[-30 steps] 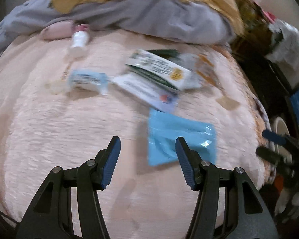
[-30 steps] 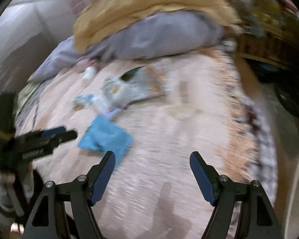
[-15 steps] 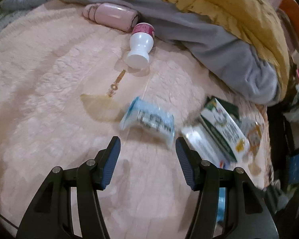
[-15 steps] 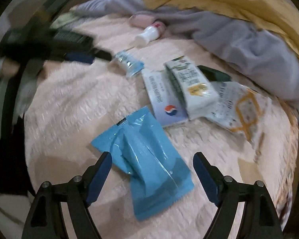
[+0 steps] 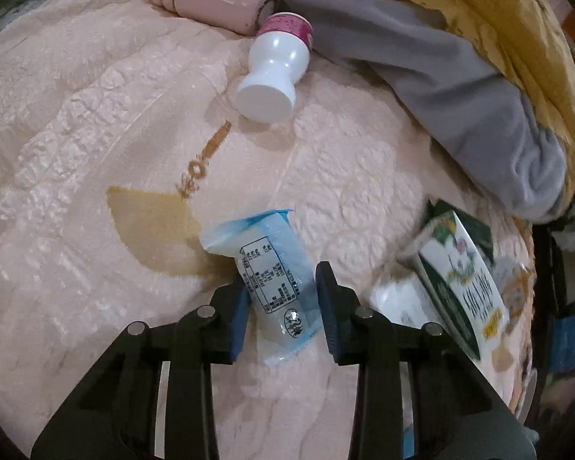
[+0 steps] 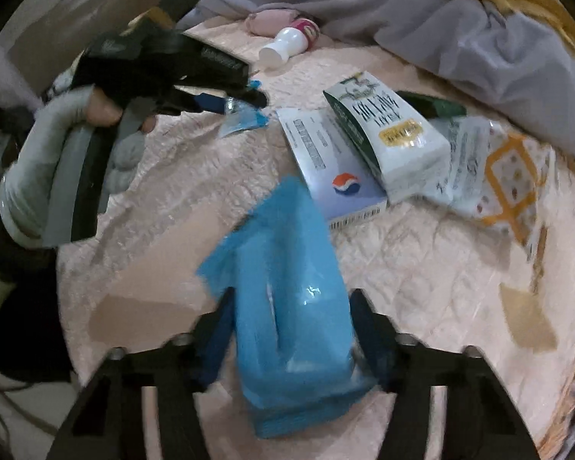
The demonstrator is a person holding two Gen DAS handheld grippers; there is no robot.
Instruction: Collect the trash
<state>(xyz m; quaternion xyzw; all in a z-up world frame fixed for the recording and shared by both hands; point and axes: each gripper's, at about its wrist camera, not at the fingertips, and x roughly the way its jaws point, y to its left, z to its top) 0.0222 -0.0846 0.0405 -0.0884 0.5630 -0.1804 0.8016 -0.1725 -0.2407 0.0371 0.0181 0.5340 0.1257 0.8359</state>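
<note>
Grasping is underway: our left gripper (image 5: 281, 291) pinches the pale wrapper (image 5: 272, 268), our right gripper (image 6: 289, 329) clamps the blue pouch (image 6: 283, 299) beside the box (image 6: 333, 168); next we lift both clear.

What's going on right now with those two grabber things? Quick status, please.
Left tool closing around small light-blue wrapper. Right tool closing around big blue pouch. Cartons and white bottle not yet collected. Nothing blocking.
</note>
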